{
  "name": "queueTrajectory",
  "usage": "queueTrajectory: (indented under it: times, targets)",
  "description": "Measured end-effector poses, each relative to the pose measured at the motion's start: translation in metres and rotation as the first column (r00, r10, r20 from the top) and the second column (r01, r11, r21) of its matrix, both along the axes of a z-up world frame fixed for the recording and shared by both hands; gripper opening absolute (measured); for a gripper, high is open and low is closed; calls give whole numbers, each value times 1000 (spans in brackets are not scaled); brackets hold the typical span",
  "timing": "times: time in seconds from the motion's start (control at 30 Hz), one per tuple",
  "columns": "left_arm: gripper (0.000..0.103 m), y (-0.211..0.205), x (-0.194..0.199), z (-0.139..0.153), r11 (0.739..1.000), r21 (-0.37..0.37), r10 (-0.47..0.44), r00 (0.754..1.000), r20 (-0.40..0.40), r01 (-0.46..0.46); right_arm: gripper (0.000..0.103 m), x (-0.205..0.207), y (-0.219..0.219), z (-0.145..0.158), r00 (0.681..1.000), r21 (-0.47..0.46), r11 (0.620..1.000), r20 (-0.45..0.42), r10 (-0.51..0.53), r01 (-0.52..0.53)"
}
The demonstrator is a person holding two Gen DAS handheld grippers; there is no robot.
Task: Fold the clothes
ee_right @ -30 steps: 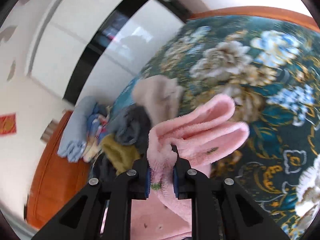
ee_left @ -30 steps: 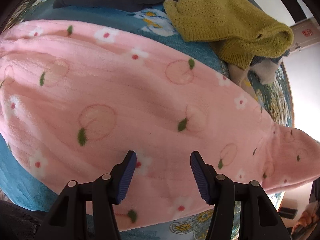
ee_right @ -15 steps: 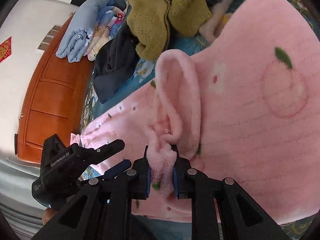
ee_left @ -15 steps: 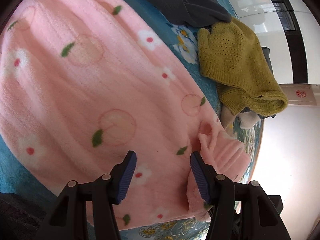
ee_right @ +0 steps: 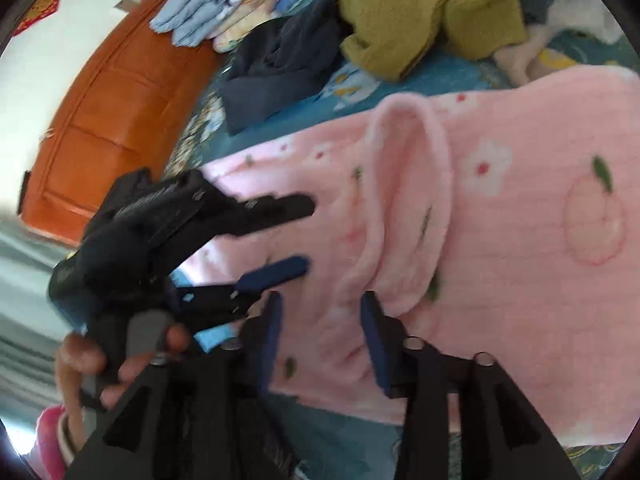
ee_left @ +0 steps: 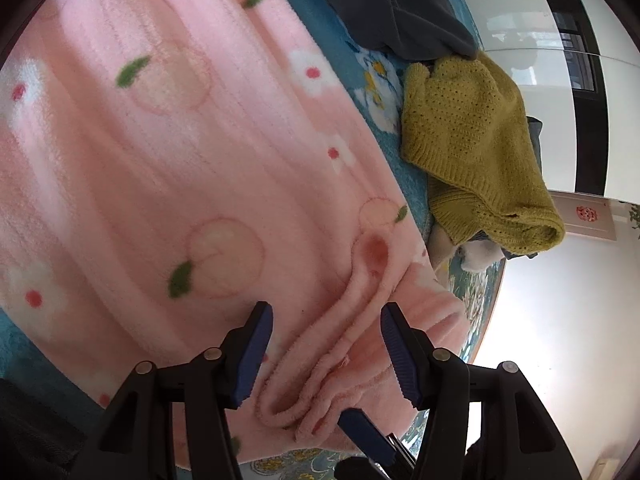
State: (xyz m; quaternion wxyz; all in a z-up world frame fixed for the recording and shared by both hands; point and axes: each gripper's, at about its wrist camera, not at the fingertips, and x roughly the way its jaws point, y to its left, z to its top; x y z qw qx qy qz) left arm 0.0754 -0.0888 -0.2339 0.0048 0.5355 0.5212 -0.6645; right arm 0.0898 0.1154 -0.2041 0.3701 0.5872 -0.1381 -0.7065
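1. The pink fleece garment lies spread across the bed, with one end doubled back on itself into a soft rolled ridge.
2. Both tongs are wide and hold nothing: the left tongs hover with that bunched ridge between their pads, and the right tongs sit just beside the looped fold.
3. To my eye a first fold has been laid over and let go. The next move calls for flattening that ridge and taking a fresh grip on an edge.
4. Count: one pink garment in hand; beyond it one mustard knit sweater, one dark grey garment, and a stack of folded blue and patterned pieces too blurred to number.
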Motion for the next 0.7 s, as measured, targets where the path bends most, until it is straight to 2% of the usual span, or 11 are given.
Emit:
queueTrajectory:
  times: [0.07, 0.13, 0.2, 0.27, 0.37, 0.47, 0.53, 0.57, 0.6, 0.63, 0.7]
  targets:
    - [60, 2, -2, 4, 1000, -2, -17, 999, -39, 17, 48, 0, 6, 8, 999, 17, 1000, -38, 0, 0]
    - [60, 10, -6, 12, 997, -4, -72, 993, -95, 72, 48, -4, 17, 14, 997, 48, 998, -69, -27, 30]
    - [60, 25, -12, 24, 986, -32, -165, 974, -158, 162, 48, -12, 40, 13, 992, 48, 992, -60, -111, 114]
    - [60, 46, -16, 37, 958, -109, -284, 937, -205, 266, 48, -19, 64, 11, 980, 39, 979, -43, -197, 198]
    - [61, 81, -22, 47, 883, -251, -450, 869, -207, 397, 48, -25, 93, 5, 954, 31, 954, -13, -299, 299]
    - [63, 112, -24, 43, 766, -424, -566, 820, -88, 483, 48, -27, 114, -1, 935, 36, 934, 13, -355, 354]
    - [63, 124, -24, 35, 698, -489, -600, 800, -1, 524, 48, -29, 119, -4, 932, 29, 932, 31, -361, 361]
    - [63, 126, -24, 29, 670, -513, -600, 798, 50, 536, 48, -28, 123, -4, 929, 29, 929, 41, -369, 368]
    - [63, 124, -23, 24, 661, -525, -586, 806, 85, 536, 48, -28, 127, -5, 927, 29, 928, 47, -372, 371]
    - [63, 119, -23, 20, 670, -526, -560, 822, 105, 523, 49, -27, 130, -5, 926, 29, 927, 51, -375, 374]
    - [63, 98, -21, 17, 716, -528, -474, 873, 112, 456, 48, -29, 129, -7, 927, 24, 928, 53, -372, 371]
